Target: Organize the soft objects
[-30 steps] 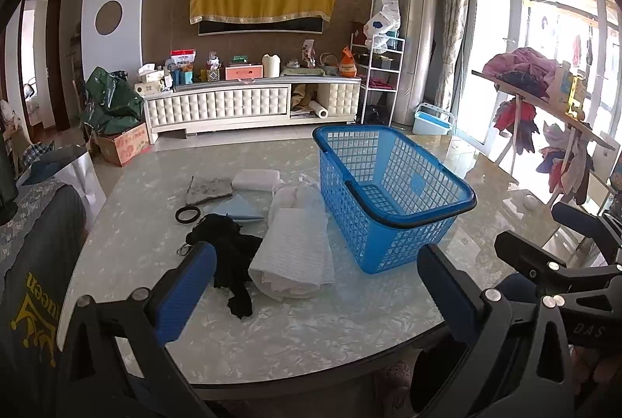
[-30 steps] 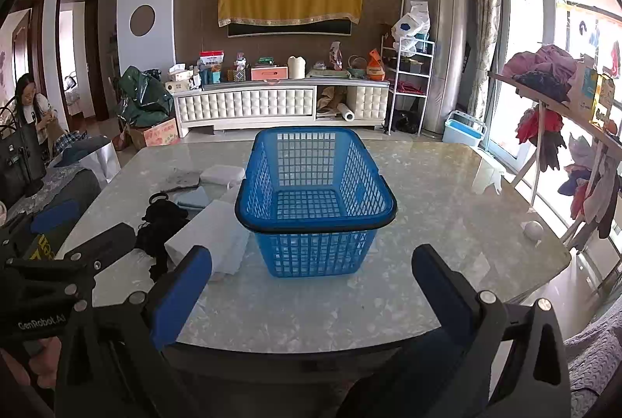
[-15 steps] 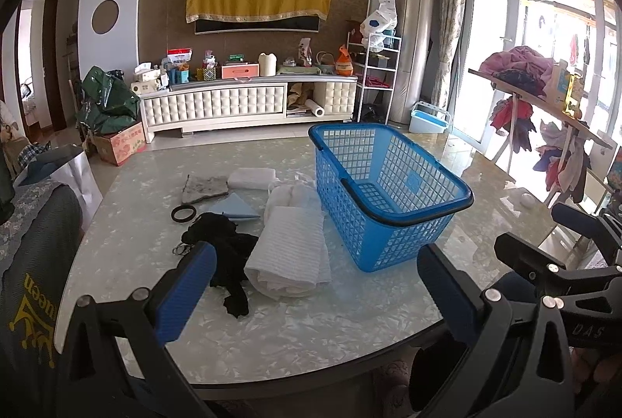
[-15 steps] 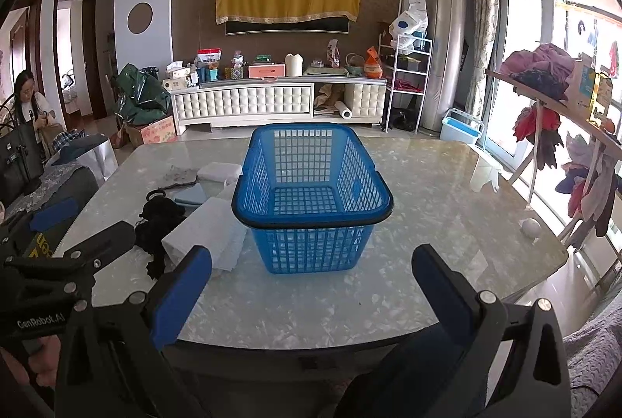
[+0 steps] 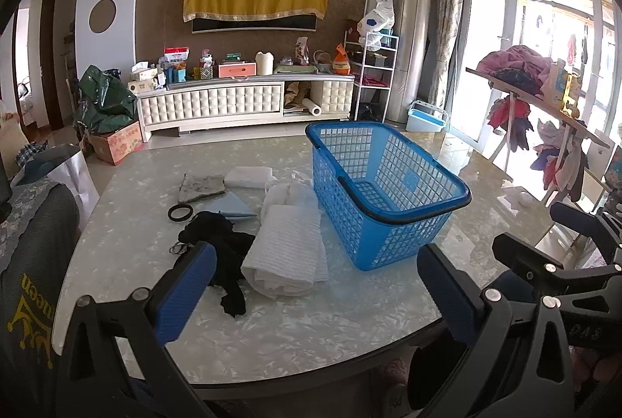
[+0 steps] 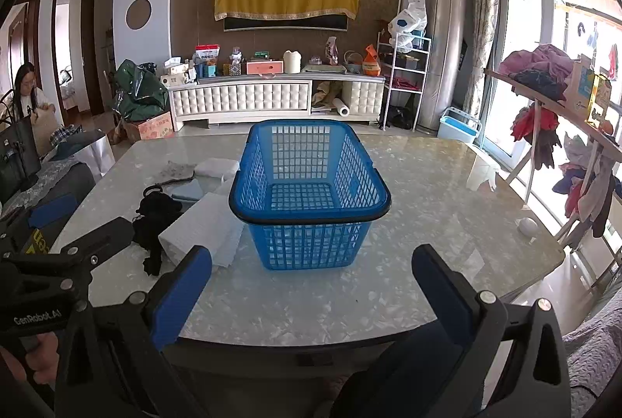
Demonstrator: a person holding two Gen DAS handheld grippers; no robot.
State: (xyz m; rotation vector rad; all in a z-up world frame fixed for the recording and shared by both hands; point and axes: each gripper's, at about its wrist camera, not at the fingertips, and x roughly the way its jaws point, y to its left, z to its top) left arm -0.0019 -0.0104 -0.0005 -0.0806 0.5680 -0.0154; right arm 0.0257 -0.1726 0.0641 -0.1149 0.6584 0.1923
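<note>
Blue basket [image 6: 309, 192] sits mid-bench [image 6: 427, 185], nothing inside. Just left of basket: folded white towel [image 5: 285, 251], black cloth [image 5: 221, 243] beside that, grey rag [image 5: 201, 185] and white pad [image 5: 248, 177] behind them. Left hand-held gripper [image 5: 315, 289] spread wide, holding nothing, near bench edge. Right hand-held gripper [image 6: 311, 293] likewise spread, facing basket.

Bright daylight floods in from the glass doors [image 5: 544, 41], glaring off the table [image 5: 478, 161]; fisheye edges bend and darken

both wrist views from the near table [image 5: 272, 332] edge, sharing the blue basket [image 6: 309, 185]
</note>
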